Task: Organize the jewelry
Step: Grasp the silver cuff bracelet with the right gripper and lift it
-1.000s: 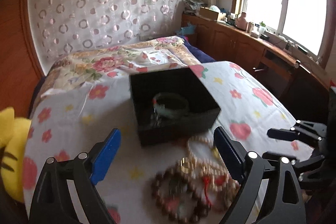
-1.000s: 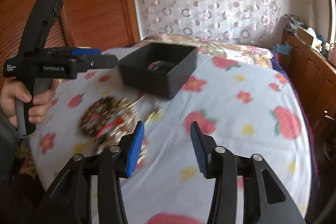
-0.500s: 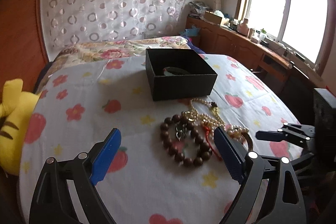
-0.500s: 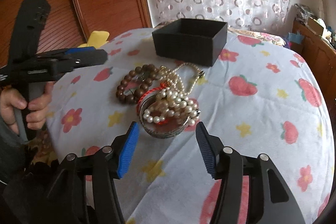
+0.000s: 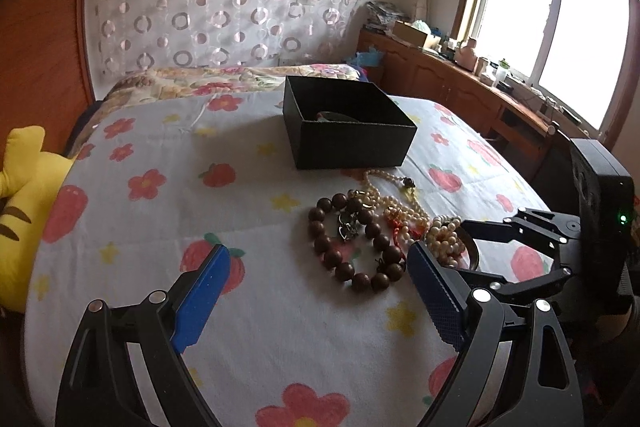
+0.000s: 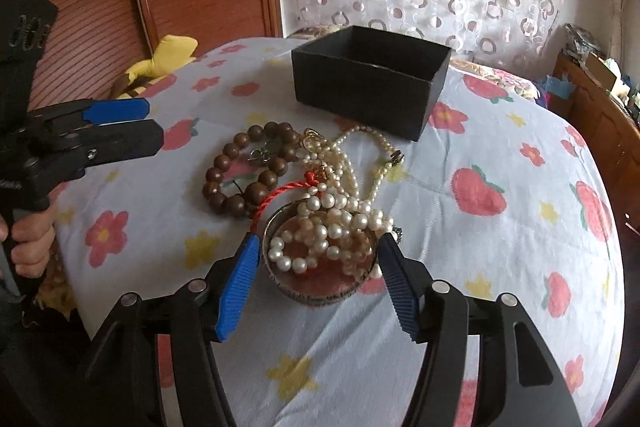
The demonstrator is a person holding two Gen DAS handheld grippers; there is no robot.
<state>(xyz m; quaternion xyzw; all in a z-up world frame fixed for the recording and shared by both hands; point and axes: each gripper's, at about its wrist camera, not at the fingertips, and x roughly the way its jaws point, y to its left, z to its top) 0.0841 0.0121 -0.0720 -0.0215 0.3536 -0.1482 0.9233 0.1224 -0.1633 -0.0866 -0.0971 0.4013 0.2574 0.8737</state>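
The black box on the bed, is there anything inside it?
Yes. Over the near wall of the black box, the left view shows part of a rounded, greenish piece, perhaps a bangle. That wall hides the box floor, so anything else inside cannot be seen.

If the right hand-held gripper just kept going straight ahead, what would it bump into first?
Most likely the silver bangle with the pearl strand heaped on it, which sits between the open fingers of the right hand-held gripper. The black box lies further on.
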